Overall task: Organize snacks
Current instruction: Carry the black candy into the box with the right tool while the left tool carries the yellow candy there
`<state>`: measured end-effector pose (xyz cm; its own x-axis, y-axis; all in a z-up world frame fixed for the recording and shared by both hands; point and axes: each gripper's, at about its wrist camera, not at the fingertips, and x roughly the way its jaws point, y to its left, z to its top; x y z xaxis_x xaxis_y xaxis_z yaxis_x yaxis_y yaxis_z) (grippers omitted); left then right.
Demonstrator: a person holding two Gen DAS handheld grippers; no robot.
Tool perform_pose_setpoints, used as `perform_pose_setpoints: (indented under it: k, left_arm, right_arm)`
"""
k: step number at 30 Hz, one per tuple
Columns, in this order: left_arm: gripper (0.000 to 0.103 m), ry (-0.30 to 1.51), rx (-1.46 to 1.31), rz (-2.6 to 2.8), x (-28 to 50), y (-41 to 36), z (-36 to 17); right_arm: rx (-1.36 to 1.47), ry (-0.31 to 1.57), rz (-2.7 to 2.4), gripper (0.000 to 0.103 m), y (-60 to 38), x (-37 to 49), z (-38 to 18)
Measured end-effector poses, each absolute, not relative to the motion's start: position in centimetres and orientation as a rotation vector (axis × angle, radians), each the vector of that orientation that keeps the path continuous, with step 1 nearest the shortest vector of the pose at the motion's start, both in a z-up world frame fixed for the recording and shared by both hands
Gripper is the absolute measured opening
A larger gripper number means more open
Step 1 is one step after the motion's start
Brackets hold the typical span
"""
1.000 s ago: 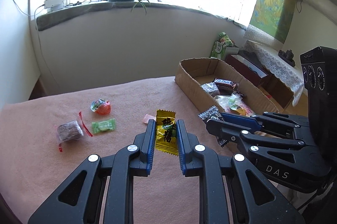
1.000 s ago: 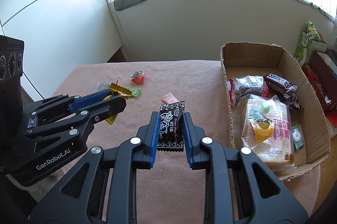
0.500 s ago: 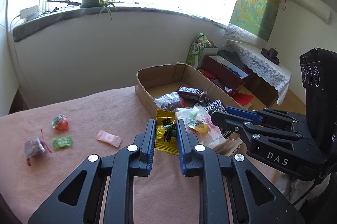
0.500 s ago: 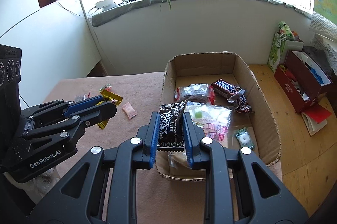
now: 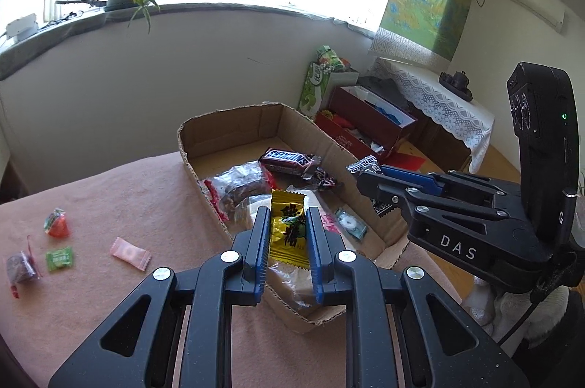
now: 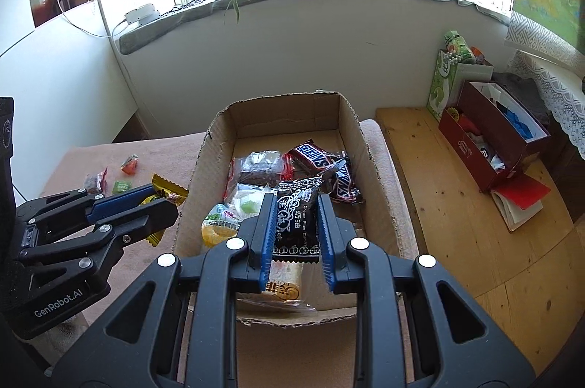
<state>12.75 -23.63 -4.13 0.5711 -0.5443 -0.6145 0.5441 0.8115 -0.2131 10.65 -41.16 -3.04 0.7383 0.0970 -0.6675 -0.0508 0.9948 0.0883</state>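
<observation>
While both hands hang over the cardboard box (image 6: 215, 147), each one's got a snack pinched. Left gripper (image 5: 288, 234) is nearly closed on a yellow candy packet (image 5: 287, 228), jaws clamped on its 2 long sides. Right gripper (image 6: 295, 223) is the same deal, squeezed onto a black plum candy packet (image 6: 297, 218). Right one sits over the near half of the box; left one is at the box's near left wall, prob just inside it.

Handling-wise, imo these are featherweight, crinkly foil wrappers: soft, a bit slick, nothing fragile. Grabbing across the middle of the body like this is the way to go, since the crimped ends would just fold and slip. They should drop fine once the jaws open, though light wrappers can cling to ribbed pads.

Box already has a Snickers bar (image 5: 289, 158), a clear bag of dark stuff (image 6: 260, 167) and a couple of other clear-wrapped things.

Views differ a lot btw. Left wrist cam shows the leftovers on the pink blanket (image 5: 128, 198) toward its left edge: red-orange candy (image 5: 56, 224), green candy (image 5: 59, 258), pink candy (image 5: 129, 253), dark wrapped piece (image 5: 20, 266). Right cam catches only 3 of those, tiny, no pink one. Right cam does show the wooden floor (image 6: 457, 205) past the blanket's right edge and a straight-down look into the box.
</observation>
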Motion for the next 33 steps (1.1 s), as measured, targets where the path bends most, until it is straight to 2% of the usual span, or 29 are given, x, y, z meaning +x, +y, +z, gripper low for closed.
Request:
perform_pose_setpoints:
  k: [21, 22, 24, 25, 27, 29, 31, 33]
  left_arm:
    - [0.020, 0.721, 0.005, -0.653, 12.7, -25.1, -3.9]
    - [0.021, 0.720, 0.007, -0.651, 12.6, -25.1, -3.9]
    - [0.034, 0.717, 0.001, -0.651, 12.6, -25.0, -3.8]
    - [0.034, 0.715, -0.001, -0.650, 12.6, -24.9, -3.7]
    - [0.034, 0.715, -0.001, -0.651, 12.6, -24.8, -3.7]
    - [0.035, 0.713, -0.002, -0.648, 12.6, -24.8, -3.6]
    - [0.038, 0.711, -0.002, -0.647, 12.5, -24.6, -3.6]
    - [0.039, 0.708, -0.002, -0.645, 12.5, -24.4, -3.5]
  right_arm:
    - [0.089, 0.778, 0.091, 0.023, -42.1, 11.7, -4.7]
    - [0.092, 0.779, 0.089, 0.023, -42.2, 11.8, -4.7]
    - [0.096, 0.778, 0.084, 0.023, -42.4, 11.8, -4.7]
    - [0.097, 0.781, 0.080, 0.024, -42.4, 11.9, -4.8]
    - [0.102, 0.780, 0.075, 0.028, -42.6, 11.9, -4.8]
    - [0.101, 0.775, 0.064, 0.048, -42.7, 11.8, -4.7]
    - [0.095, 0.763, 0.050, 0.061, -42.7, 11.7, -4.6]
    - [0.088, 0.757, 0.040, 0.067, -42.6, 11.6, -4.4]
